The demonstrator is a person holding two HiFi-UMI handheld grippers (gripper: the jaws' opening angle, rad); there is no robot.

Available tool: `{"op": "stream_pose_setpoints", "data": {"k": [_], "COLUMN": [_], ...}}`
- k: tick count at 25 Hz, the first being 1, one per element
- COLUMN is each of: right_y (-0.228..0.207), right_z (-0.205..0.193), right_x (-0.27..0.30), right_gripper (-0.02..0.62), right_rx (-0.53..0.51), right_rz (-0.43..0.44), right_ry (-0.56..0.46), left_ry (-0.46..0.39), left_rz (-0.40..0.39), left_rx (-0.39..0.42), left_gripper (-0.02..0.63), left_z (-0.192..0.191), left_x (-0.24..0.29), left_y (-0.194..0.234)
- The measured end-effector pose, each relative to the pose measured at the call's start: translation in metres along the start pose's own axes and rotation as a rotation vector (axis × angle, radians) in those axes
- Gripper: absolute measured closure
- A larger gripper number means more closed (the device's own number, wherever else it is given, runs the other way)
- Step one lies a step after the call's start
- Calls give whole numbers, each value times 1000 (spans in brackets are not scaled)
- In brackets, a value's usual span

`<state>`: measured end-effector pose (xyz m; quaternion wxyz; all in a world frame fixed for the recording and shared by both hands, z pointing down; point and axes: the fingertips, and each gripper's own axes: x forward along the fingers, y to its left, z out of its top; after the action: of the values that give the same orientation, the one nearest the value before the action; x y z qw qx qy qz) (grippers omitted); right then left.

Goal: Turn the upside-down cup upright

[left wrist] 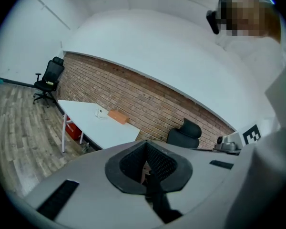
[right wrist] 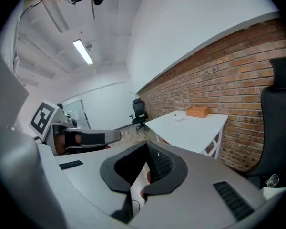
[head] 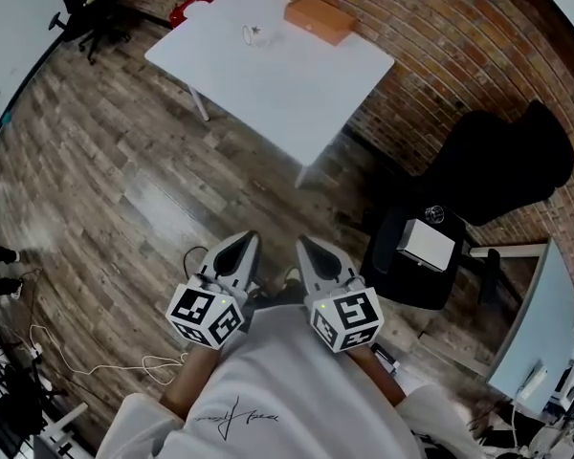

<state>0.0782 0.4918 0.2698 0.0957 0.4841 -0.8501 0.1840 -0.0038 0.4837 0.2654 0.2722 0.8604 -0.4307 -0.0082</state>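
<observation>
Both shut: left claw [head: 243, 242], right claw [head: 305, 245]; cup [head: 253, 34] well apart, on table [head: 297, 89].

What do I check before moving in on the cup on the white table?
1. Left tongs empty: ok, shut on nothing.
2. Right tongs empty: ok, shut on nothing.
3. Tongs opened for a grasp: not ok, both shut.
4. Cup within reach: not ok, it sits on the white table across the floor, far from both tongs.
5. Cup upside down: cannot tell, too small in every view.
6. Room around the cup: ok, the orange box lies apart from it.
</observation>
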Motion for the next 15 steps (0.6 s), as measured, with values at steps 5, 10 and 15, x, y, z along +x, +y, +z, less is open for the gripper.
{"op": "stream_pose_setpoints", "data": {"k": [5,10,15], "right_y": [-13,-18,-22], "right_z": [4,2,6], "right_x": [-6,-14,-20], "right_gripper": [575,575,575], "right_rx": [0,3,-4], "right_rz": [56,134,161], "right_ry": [-6,3,-28], "left_ry": [-4,-3,10], "left_rz": [41,59,65], "left_rx": [-7,-17,-17], "left_gripper": [597,597,597], "left_z": [-3,-9,-15], "left_x": [15,26,32], "left_y": [-13,-33,-45]}}
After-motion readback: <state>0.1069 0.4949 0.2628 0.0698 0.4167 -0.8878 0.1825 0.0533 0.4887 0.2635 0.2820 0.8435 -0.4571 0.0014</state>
